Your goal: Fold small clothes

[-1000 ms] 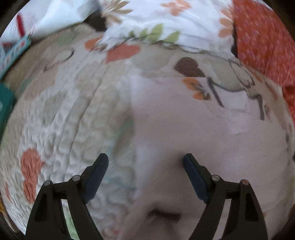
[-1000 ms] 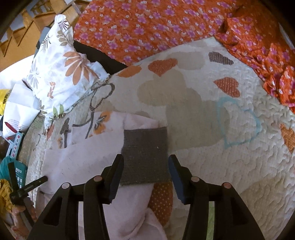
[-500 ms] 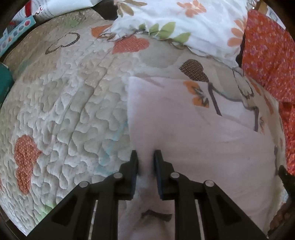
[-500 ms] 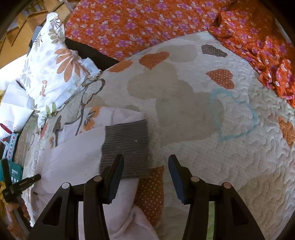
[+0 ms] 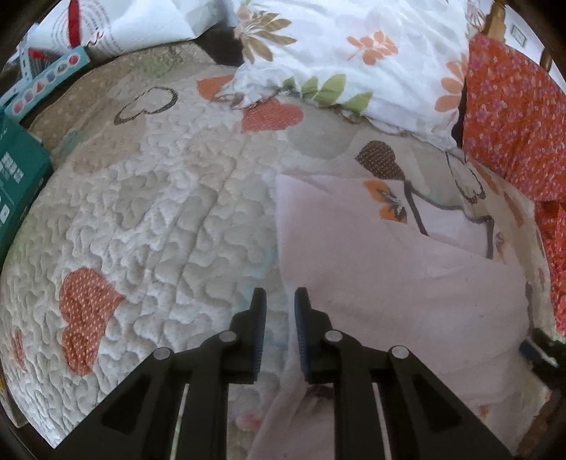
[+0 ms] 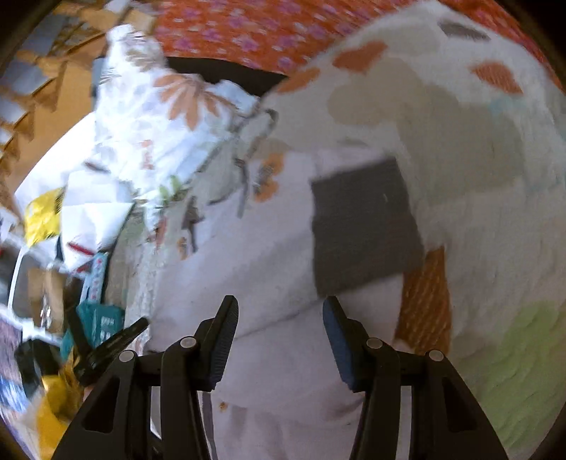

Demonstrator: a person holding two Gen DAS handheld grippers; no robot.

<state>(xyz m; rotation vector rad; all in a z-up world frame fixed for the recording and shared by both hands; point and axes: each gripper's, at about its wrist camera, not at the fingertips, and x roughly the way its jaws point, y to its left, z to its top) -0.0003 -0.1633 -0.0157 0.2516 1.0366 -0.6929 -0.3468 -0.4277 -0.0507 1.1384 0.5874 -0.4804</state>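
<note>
A pale pink small garment (image 5: pixel 389 283) with an orange flower print lies on the quilted heart-patterned bedspread (image 5: pixel 159 219). In the left wrist view my left gripper (image 5: pixel 279 300) is shut on the garment's left edge, the cloth pinched between its jaws. In the right wrist view the garment (image 6: pixel 254 254) spreads in front of my right gripper (image 6: pixel 279 311), which is open and hovers over it. A grey ribbed cuff (image 6: pixel 364 226) lies at the garment's far right. The left gripper (image 6: pixel 116 339) shows at the lower left there.
A white floral pillow (image 5: pixel 353 53) and orange flowered bedding (image 5: pixel 513 124) lie at the far side. A teal box (image 5: pixel 17 184) and papers (image 5: pixel 106 28) sit at the left edge. The right wrist view is blurred by motion.
My left gripper closed on the garment's left edge and stays shut on it. My right gripper stayed open and swung left over the garment, away from the grey cuff.
</note>
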